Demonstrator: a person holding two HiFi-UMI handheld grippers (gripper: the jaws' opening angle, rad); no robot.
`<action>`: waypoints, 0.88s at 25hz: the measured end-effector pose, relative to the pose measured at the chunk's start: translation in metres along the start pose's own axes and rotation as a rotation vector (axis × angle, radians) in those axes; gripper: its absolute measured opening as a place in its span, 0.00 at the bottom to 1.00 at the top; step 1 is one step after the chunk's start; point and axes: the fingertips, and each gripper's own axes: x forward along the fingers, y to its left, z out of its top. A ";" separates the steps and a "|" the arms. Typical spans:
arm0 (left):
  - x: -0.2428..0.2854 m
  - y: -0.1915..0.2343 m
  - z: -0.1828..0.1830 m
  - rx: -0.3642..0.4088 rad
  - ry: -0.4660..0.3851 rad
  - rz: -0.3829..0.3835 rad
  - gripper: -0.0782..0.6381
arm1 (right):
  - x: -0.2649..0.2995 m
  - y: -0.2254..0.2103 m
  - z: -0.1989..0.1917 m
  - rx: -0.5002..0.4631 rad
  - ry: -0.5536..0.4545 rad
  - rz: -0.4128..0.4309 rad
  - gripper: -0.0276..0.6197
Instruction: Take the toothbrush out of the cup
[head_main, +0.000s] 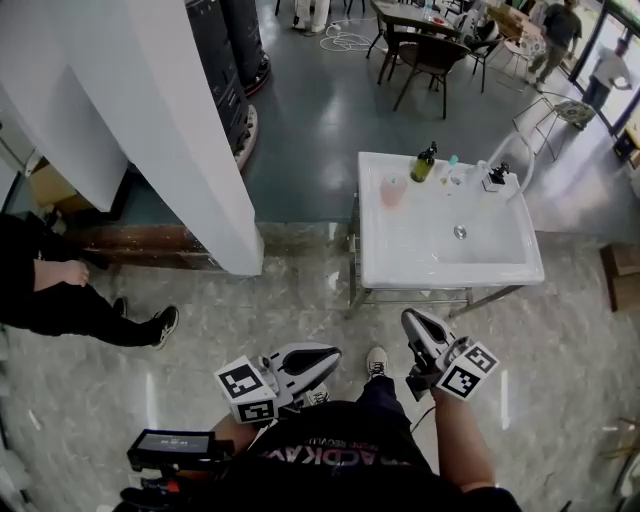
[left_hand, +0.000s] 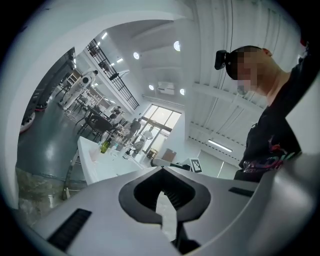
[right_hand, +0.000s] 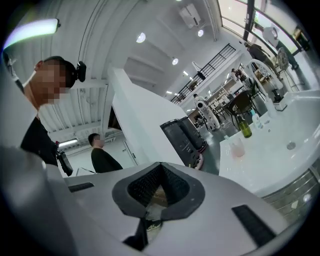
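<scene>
We see a white worktop (head_main: 400, 262), a translucent pale pink cup (head_main: 393, 190) and a dark green bottle (head_main: 423, 164). The floor (head_main: 290, 300) is mottled grey-beige stone. The left hand-held gripper (head_main: 333, 353) and right hand-held gripper (head_main: 408, 318) are pale grey with black linings, each bearing a cube of black-and-white square markers.

White washbasin (head_main: 400, 252), pink cup (head_main: 393, 190) and dark green bottle (head_main: 424, 165) on its back rim
</scene>
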 end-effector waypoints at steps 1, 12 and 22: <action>-0.001 0.002 0.001 0.000 -0.008 0.010 0.12 | 0.004 -0.008 0.004 -0.033 0.013 -0.012 0.06; 0.005 0.029 0.031 0.037 -0.088 0.150 0.12 | 0.063 -0.106 0.062 -0.386 0.123 -0.170 0.06; 0.033 0.044 0.030 0.022 -0.109 0.260 0.12 | 0.106 -0.196 0.074 -0.407 0.192 -0.176 0.06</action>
